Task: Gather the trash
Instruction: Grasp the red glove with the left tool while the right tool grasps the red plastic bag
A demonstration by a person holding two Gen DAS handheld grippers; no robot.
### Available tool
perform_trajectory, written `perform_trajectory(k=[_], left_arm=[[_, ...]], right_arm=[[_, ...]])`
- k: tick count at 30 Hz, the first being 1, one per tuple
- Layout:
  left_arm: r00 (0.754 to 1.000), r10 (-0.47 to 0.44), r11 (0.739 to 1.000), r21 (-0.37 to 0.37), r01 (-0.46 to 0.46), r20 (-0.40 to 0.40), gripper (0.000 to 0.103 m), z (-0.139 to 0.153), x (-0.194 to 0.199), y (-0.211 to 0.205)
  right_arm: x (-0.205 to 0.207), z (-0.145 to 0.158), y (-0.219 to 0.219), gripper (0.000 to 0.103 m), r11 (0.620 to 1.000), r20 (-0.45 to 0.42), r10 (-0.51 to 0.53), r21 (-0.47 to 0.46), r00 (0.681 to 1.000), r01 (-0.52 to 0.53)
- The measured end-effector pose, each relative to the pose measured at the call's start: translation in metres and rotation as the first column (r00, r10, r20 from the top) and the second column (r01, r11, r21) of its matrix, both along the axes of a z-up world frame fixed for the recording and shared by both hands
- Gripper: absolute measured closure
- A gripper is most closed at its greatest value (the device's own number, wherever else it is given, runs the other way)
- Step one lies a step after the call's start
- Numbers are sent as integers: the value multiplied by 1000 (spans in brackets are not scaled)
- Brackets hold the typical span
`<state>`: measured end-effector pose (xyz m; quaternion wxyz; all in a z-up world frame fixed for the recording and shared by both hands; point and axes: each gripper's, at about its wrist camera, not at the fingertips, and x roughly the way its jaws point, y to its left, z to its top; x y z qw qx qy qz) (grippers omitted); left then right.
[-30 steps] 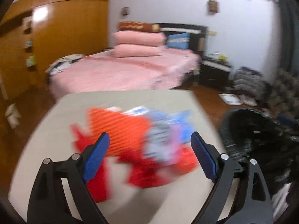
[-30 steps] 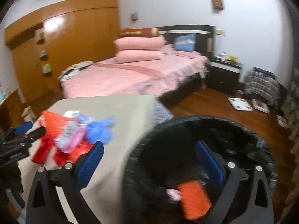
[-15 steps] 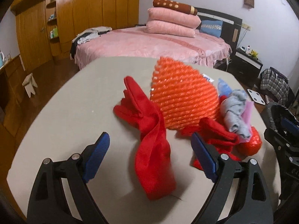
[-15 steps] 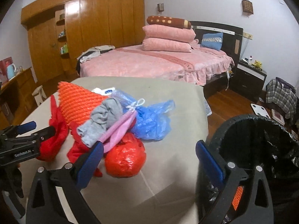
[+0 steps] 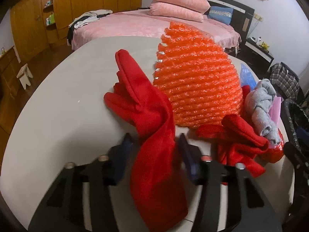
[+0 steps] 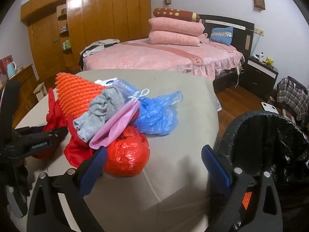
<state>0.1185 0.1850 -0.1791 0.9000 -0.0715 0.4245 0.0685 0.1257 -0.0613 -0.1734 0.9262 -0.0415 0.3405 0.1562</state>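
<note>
Blurred left gripper has just been closing around long red fleece cloth, contact unclear | cloth runs near-to-far on grey table | right gripper wide, empty.

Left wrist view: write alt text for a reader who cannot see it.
The left gripper, jaws just closing, straddles a long red fabric glove on a beige table; whether the blurred pads press it is unclear. Behind stand an orange foam net sleeve, a second red glove and a grey cloth, with a pink bed beyond.
</note>
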Motion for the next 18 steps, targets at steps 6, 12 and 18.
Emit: perform_trajectory(k=[6, 12, 18], left_arm=[[1000, -24, 1000, -11, 25, 17, 93, 2, -4, -7], [999, -33, 999, -18, 33, 31, 95, 5, -7, -17], [998, -28, 999, -21, 30, 57, 96, 12, -15, -22]], right_arm=[[4, -8, 10, 19, 998, -49, 50, -24, 998, -51], [2, -14, 22, 52, 992, -94, 126, -1, 987, -127], [-5, -11, 20, 65, 990, -102, 141, 42, 985, -137]])
